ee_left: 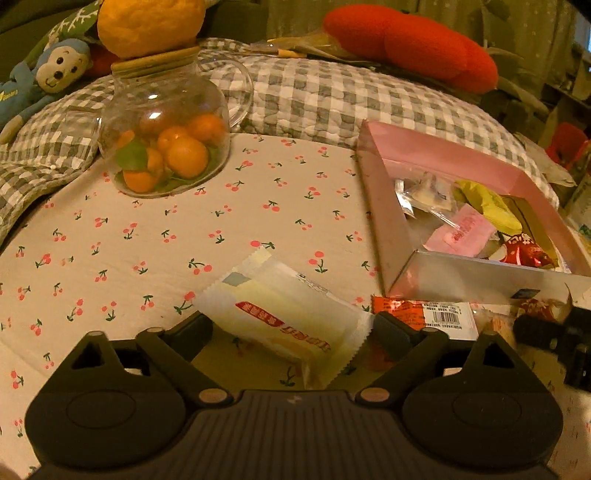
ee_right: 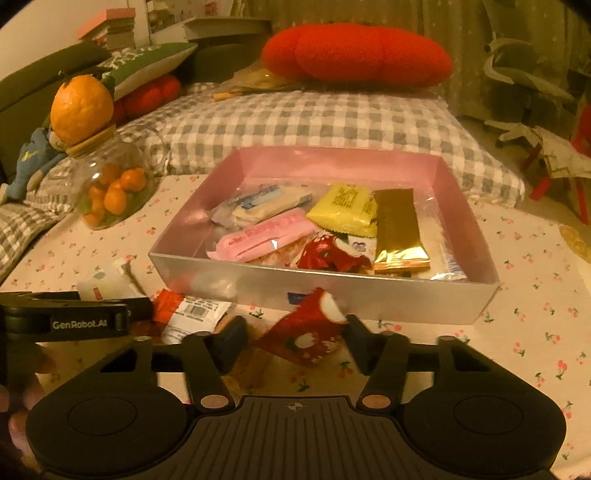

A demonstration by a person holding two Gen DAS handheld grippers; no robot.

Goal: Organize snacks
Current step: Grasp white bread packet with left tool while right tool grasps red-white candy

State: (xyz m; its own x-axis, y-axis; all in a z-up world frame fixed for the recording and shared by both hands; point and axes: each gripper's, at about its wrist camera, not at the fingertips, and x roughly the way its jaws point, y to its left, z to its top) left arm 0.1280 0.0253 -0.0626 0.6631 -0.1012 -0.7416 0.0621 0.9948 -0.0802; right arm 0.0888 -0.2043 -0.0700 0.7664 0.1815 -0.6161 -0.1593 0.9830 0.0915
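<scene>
A pink box (ee_right: 465, 206) with several wrapped snacks stands on the cherry-print tablecloth; it also shows in the left wrist view (ee_left: 376, 206). My left gripper (ee_left: 291, 328) is open around a pale yellow-white snack packet (ee_left: 284, 314) lying on the cloth. My right gripper (ee_right: 295, 339) is open around a red snack packet (ee_right: 310, 336) in front of the box's near wall. An orange-and-white barcode packet (ee_right: 188, 314) lies between the two, also seen in the left wrist view (ee_left: 436, 314). The left gripper's body (ee_right: 74, 317) shows at the right view's left edge.
A glass jar of small oranges (ee_left: 166, 147) with a large orange (ee_left: 147, 26) on its lid stands at the back left. A checked quilt (ee_left: 332, 96), a red cushion (ee_left: 413, 44) and a blue monkey toy (ee_left: 40, 81) lie behind the table.
</scene>
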